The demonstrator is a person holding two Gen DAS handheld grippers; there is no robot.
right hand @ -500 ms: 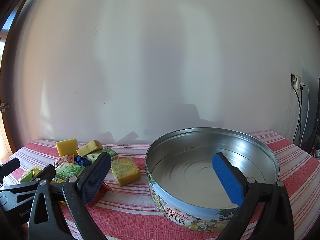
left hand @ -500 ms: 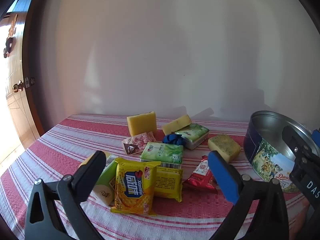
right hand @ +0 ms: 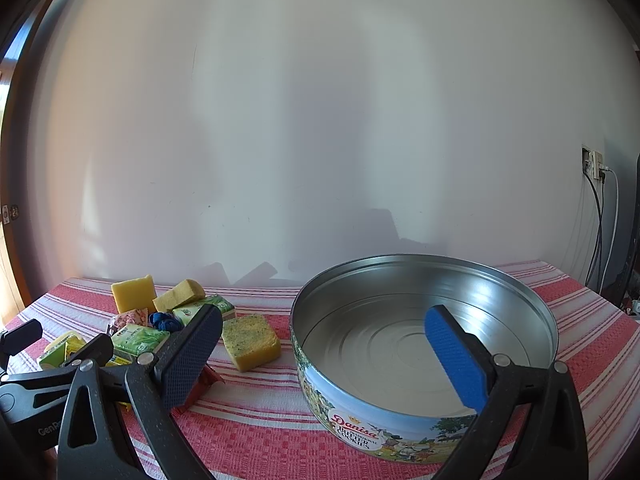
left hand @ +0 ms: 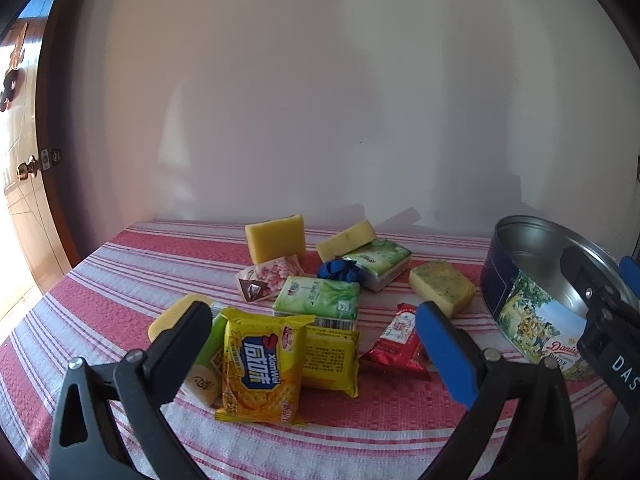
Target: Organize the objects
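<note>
Nothing shifted — both grippers' jaws stay wide

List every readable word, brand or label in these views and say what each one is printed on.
"Danisa", "BUTTER COOKIES": side of the round cookie tin.
"XianWei", beside large Chinese characters: front yellow cracker packet.
"DAS", cut off by the frame edge: body of the right gripper.
"GenR", cut off: body of the left gripper.
Too small or blurred to read: green tissue packs, red snack packet, pink packet.
</note>
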